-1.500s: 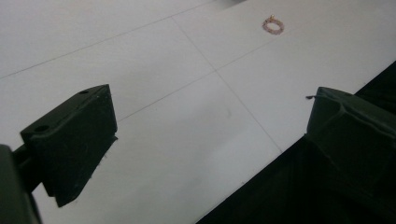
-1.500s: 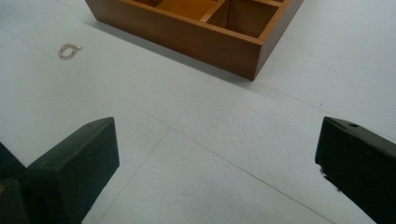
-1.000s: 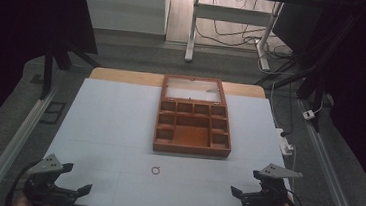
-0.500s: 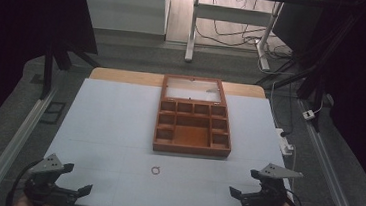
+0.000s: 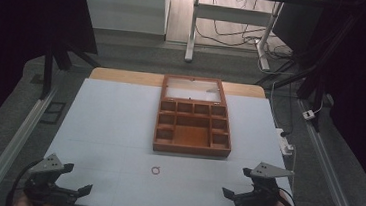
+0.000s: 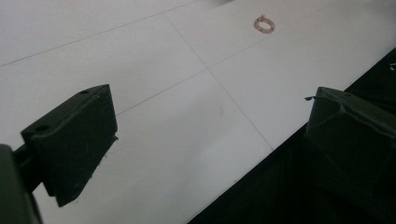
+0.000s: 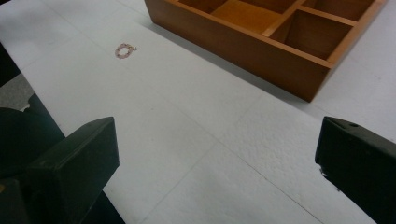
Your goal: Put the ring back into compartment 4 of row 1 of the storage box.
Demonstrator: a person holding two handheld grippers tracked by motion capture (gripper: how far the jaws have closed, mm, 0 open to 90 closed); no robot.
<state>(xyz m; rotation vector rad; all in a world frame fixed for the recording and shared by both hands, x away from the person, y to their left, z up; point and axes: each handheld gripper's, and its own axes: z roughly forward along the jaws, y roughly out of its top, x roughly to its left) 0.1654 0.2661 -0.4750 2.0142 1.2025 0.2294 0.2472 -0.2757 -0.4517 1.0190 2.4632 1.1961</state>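
A brown wooden box point(image 5: 192, 146) with several open compartments and a raised lid sits mid-table. Its front wall point(image 7: 233, 43) is close in the right gripper view. A small pinkish ring point(image 5: 156, 170) lies flat on the white mat in front of the box, between the two grippers, also the ring point(image 6: 264, 24) and the ring point(image 7: 124, 50). My left gripper point(image 5: 78, 178) rests at the near left corner, open and holding nothing, jaws wide apart point(image 6: 210, 140). My right gripper point(image 5: 237, 182) is at the near right, open and holding nothing point(image 7: 217, 163). Both point inward toward the ring.
A white mat point(image 5: 114, 117) covers the table, with bare wood point(image 5: 123, 76) at the back. A white power strip point(image 5: 286, 140) lies at the right edge. Metal rails point(image 5: 12, 143) run along both sides. The near table edge point(image 6: 280, 144) is just under the left gripper.
The right gripper has crept slightly to the left. The left gripper, the ring and the box have not moved.
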